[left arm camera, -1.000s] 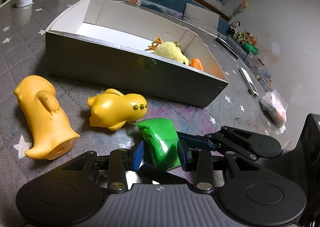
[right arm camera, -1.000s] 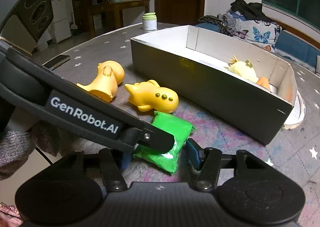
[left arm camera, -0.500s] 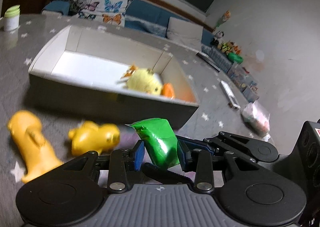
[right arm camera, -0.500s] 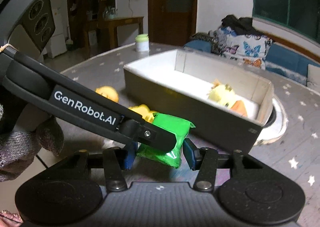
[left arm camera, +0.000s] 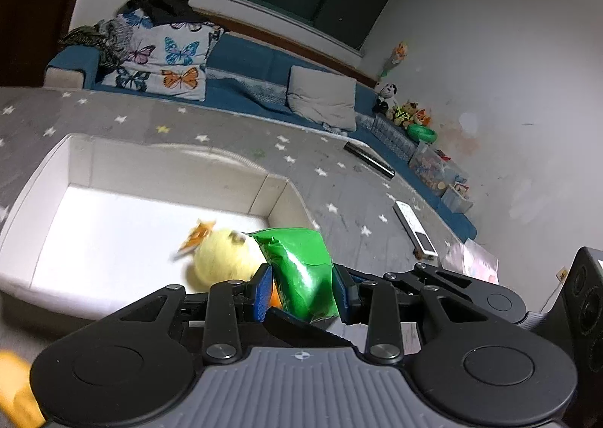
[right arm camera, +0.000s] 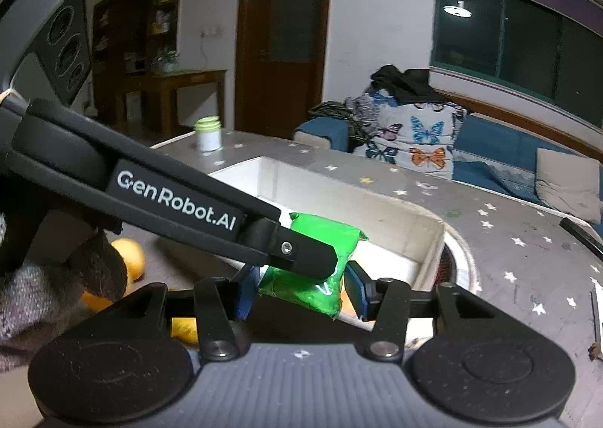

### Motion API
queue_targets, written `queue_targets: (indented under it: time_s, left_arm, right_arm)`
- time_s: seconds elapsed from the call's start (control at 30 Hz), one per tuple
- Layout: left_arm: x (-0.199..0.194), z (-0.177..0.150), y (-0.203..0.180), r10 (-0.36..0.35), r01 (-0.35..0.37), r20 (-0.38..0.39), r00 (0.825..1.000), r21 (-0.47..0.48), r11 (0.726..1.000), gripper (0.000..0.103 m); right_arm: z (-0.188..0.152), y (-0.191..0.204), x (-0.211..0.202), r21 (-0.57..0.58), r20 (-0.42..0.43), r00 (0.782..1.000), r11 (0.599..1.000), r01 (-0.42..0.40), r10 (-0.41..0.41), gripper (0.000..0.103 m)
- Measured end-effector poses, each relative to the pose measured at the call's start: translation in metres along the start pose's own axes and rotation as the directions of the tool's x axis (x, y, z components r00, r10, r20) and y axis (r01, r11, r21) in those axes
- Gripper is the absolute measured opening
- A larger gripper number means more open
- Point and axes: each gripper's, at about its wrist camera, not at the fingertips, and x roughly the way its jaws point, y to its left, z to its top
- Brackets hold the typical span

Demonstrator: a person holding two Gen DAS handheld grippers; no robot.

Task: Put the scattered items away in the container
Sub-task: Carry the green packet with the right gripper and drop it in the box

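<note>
My left gripper (left arm camera: pixel 301 292) is shut on a green plastic packet (left arm camera: pixel 301 269) and holds it in the air above the near right end of the white box (left arm camera: pixel 86 149). A pale yellow plush chick (left arm camera: pixel 222 258) lies in the box just beyond the packet. In the right wrist view the same packet (right arm camera: pixel 320 239) sits between the fingers of my right gripper (right arm camera: pixel 299 288), which stand apart on either side of it; the left gripper's arm (right arm camera: pixel 181 202) crosses in front. Yellow rubber toys (right arm camera: pixel 132 254) lie on the table left of the box (right arm camera: pixel 422 224).
The star-patterned grey table (left arm camera: pixel 339 187) carries a white jar (right arm camera: pixel 208 134) at the far side, a remote (left arm camera: pixel 414 228), a dark bar (left arm camera: pixel 369 160) and a plastic bag (left arm camera: pixel 471 262) at the right. A blue sofa with cushions stands behind.
Both grippers have risen and moved forward, carrying the green packet from the tabletop up over the box. The yellow toys have dropped out of the left wrist view.
</note>
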Motion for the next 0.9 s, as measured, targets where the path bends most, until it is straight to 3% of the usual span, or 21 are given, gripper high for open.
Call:
queue_targets:
  time_s: [0.5, 0.9]
  left_arm:
    - [0.056, 0.014, 0.020, -0.001, -0.001, -0.046, 0.999, -0.045, 0.999, 0.037]
    - [0.023, 0.006, 0.021, -0.008, 0.009, 0.015, 1.000, -0.031, 0.999, 0.037]
  right_arm:
    - [0.001, -0.037, 0.046, 0.069, -0.050, 0.996, 0.995, 0.076, -0.072, 0.046]
    - [-0.001, -0.042, 0.037, 0.092, -0.015, 0.994, 0.990, 0.110, -0.110, 0.048]
